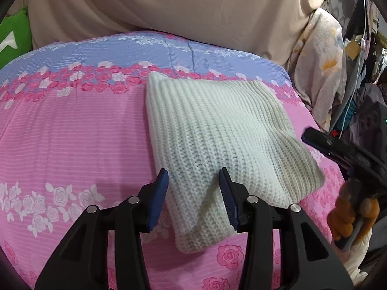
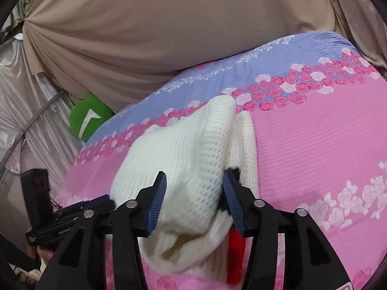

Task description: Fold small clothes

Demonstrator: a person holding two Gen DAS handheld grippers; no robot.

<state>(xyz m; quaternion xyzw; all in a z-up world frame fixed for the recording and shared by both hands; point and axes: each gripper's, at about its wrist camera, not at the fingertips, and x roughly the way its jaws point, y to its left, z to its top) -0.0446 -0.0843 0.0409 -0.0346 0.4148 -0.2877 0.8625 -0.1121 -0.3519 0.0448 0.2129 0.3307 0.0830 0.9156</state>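
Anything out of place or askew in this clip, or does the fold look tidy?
Mostly tidy. The white knit lies folded on the floral bedspread, but in the right wrist view its near end bulges up unevenly between the right tool jaws, and something red shows beside it; what it is I cannot tell.

One white ribbed knitted garment point(image 1: 217, 149) is lying on one pink-and-lilac rose-printed bedspread point(image 1: 72, 145); one green cushion point(image 1: 14, 36) is sitting beyond its far-left corner.

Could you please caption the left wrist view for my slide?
Open left tool over a folded white knit garment on a pink floral bedspread.
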